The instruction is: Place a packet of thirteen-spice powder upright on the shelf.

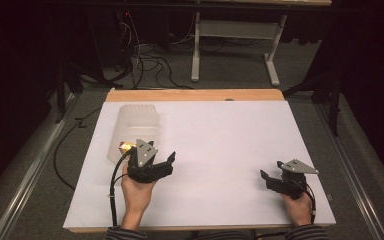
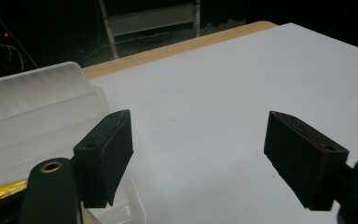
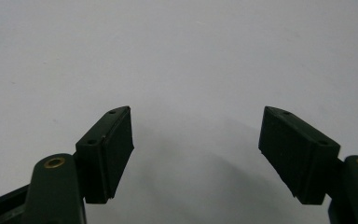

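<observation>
The storage box is translucent, frosted-looking plastic with smooth walls and a soft sheen; something glossy yellow lies inside it. The bench has a matt white top, smooth and paper-like, with a bare wood strip along its far edge. The left gripper and right gripper are matt black plastic; their fingers carry dull rubbery pads and brass-coloured metal eyelets. Each bears a grey metal plate.
</observation>
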The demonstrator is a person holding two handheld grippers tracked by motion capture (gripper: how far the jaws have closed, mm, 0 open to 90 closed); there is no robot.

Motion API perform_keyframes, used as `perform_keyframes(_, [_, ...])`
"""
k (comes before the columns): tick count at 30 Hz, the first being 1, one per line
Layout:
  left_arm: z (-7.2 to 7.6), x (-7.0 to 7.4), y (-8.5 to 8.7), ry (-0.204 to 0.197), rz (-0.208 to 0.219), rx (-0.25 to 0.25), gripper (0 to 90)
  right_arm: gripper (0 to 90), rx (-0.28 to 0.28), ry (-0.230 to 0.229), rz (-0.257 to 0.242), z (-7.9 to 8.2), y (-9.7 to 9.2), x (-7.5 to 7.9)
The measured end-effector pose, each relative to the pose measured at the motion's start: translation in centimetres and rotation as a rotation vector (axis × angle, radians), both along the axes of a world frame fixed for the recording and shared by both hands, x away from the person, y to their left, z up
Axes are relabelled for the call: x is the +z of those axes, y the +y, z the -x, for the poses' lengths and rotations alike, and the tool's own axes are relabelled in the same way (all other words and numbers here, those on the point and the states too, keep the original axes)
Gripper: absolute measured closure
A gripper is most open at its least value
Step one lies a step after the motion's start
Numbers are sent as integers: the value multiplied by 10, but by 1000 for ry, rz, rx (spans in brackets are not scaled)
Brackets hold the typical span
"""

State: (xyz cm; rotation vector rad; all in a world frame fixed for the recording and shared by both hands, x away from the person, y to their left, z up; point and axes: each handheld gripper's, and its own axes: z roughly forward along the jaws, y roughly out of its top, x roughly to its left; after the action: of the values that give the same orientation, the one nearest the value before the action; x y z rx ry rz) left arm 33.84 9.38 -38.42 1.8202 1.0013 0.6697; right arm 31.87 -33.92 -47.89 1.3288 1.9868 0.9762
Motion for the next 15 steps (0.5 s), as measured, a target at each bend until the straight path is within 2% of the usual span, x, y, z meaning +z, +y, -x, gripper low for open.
perform_keyframes(15, [5, -2, -15, 7, 6, -51, 243, 263, 0, -2, -4, 0, 0, 0])
